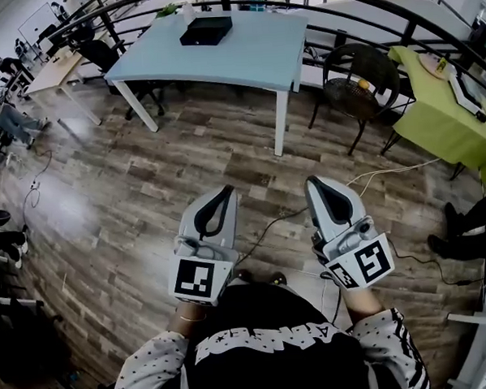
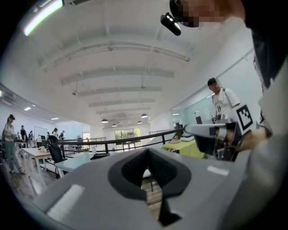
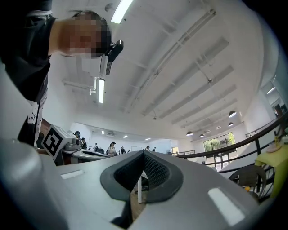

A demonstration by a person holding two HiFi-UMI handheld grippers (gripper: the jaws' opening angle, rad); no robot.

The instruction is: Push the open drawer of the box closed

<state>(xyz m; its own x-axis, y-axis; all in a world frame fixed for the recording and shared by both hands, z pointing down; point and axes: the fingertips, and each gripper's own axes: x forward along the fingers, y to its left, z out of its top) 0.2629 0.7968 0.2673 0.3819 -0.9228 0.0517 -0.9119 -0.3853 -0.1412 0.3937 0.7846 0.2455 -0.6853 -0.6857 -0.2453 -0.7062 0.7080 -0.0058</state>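
Plainly nothing is near contact yet. The box (image 1: 206,29), a flat black thing, lies at the top of the head view, a little left of centre, on a pale blue table (image 1: 252,59). It is small there, so I cannot tell which face holds the drawer or how far out it stands.

Both tools sit low in that frame, close to the person's body and well apart from the box, with bare wood floor (image 1: 183,144) between. The left gripper (image 1: 225,192) has its jaws drawn together at the tips with nothing between them, and its own view shows the same (image 2: 147,150). The right gripper (image 1: 315,182) is likewise closed and empty, as its view confirms (image 3: 144,155).

The main risk, as I judge it, is the box itself. It looks light and rests loose on a smooth top, so a push from one closed tip could slide or turn the whole box instead of seating the drawer, unless the other gripper braces the far side. An off-centre push might also skew the drawer so that it jams. A dark cable (image 1: 265,229) trails across the floor just ahead of the grippers, and could catch a foot on the way over.
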